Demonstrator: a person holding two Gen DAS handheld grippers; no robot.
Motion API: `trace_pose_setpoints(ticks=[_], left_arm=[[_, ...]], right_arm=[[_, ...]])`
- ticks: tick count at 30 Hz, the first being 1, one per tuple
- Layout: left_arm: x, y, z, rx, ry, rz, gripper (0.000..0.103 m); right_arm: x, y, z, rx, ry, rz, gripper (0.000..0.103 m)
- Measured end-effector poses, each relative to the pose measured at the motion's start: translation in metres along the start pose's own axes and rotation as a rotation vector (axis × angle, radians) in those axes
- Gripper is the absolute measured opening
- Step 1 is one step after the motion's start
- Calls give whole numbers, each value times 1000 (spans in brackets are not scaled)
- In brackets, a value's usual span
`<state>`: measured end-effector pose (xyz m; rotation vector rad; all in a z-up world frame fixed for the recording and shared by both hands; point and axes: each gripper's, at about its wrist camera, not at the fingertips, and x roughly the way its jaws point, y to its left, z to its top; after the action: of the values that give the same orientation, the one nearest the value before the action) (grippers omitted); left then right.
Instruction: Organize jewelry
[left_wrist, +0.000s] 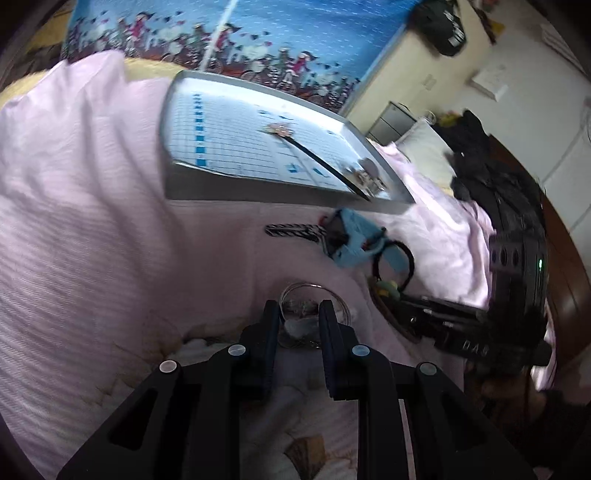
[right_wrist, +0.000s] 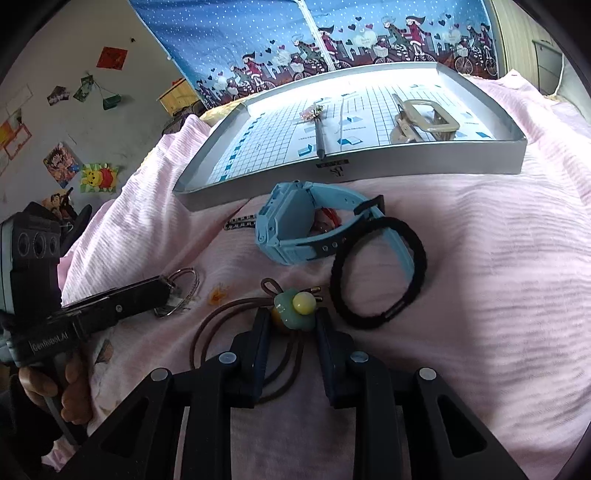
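Right wrist view: my right gripper (right_wrist: 290, 325) stands apart astride the egg-charm hair tie (right_wrist: 295, 308), cord trailing toward me, silver tray (right_wrist: 424, 162) dead ahead; left gripper (left_wrist: 299, 314) parted over the ring bangles (left_wrist: 314, 291).

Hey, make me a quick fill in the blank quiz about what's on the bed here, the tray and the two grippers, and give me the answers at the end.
1. The hair stick and the beige hair clip lie inside the silver ____.
2. The black hair tie lies partly over the strap of the blue ____.
3. The right gripper straddles the charm of the ____ hair cord.
4. The left gripper reaches the ring of thin metal ____.

Answers: tray; watch; brown; bangles
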<state>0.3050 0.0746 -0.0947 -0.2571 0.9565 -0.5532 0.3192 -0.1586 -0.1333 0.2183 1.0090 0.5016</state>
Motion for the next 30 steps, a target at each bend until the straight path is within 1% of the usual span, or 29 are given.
trace_pose_setpoints(ticks=[2,4,6,10,13,17,19,22,23,24,25,30], left_arm=[[3,-1,-1,9,-1,2,19],[4,0,-2,1,7,-14,19],[3,1,-3,-4,11,-35,19],[-4,3,-4,-11,13,-110,19],[-5,0,-5,2,21,-139,19],[-2,-6,-6,29,31,-107,19],[0,-8,-7,38,34,-80,19],[3,-13,-10,71,25,-48,18],[4,-14,-10,78,24,-41,17],[5,-13,-11,78,22,-37,12],[6,-12,-11,73,18,-39,10],[2,-6,-11,43,-16,-89,9]], right_arm=[[-5,0,-1,-14,13,-26,24],[-9,0,-3,-22,18,-39,24],[-11,-5,-3,-4,26,-29,24],[-14,-16,-3,70,46,22,24],[-15,-21,-2,103,54,43,24],[-16,-19,-3,89,56,31,24],[-16,-18,-3,79,57,24,24],[-15,-14,-4,58,54,6,24],[-14,-13,-4,49,53,0,24],[-14,-12,-4,44,51,-3,24],[-14,-12,-4,40,49,-5,24],[-15,-8,-4,31,26,-2,23]])
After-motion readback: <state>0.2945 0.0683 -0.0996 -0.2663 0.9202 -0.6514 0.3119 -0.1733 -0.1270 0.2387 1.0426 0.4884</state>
